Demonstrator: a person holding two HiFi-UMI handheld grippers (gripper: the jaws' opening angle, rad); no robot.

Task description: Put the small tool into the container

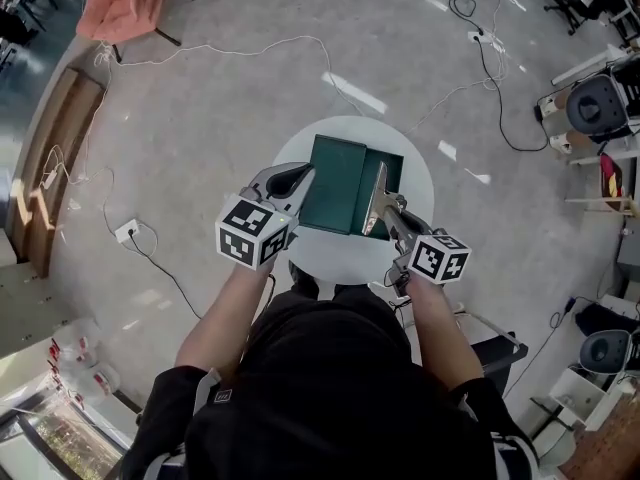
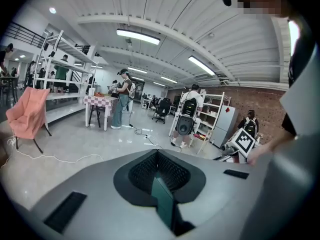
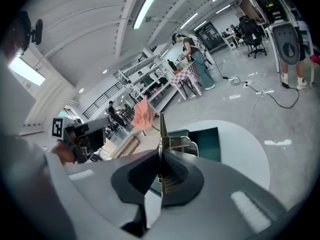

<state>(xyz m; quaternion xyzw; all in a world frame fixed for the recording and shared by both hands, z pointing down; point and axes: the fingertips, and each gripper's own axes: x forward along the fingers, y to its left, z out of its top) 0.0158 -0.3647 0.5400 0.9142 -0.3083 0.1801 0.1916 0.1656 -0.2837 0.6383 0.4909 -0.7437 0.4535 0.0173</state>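
Since the tool (image 1: 376,196) is clamped in the right gripper (image 1: 390,214), the coming move turns on how it sits against the container (image 1: 392,171). In the head view the tool is a thin metal piece just right of frame centre. Its long axis runs up the picture from the jaws, and its far end reaches over the container's near right side, as far as I can judge.

In the right gripper view I see it edge-on, standing straight out between the closed jaws. The container's dark green cavity lies directly beyond it, a little to the right of the blade line. So the container is ahead of the tool along the tool's own axis. I judge the next move to be a short push forward and a tip downward before letting go. I can't tell whether the tool touches the rim.

The left gripper (image 1: 295,181), left of centre in the head view, is clenched on the green lid (image 1: 338,183), whose thin edge shows between its jaws in the left gripper view. The lid lies left of the cavity and leaves it uncovered. The right gripper is the nearer one to the opening. Everything rests on the round white tabletop (image 1: 350,253) at mid-frame.
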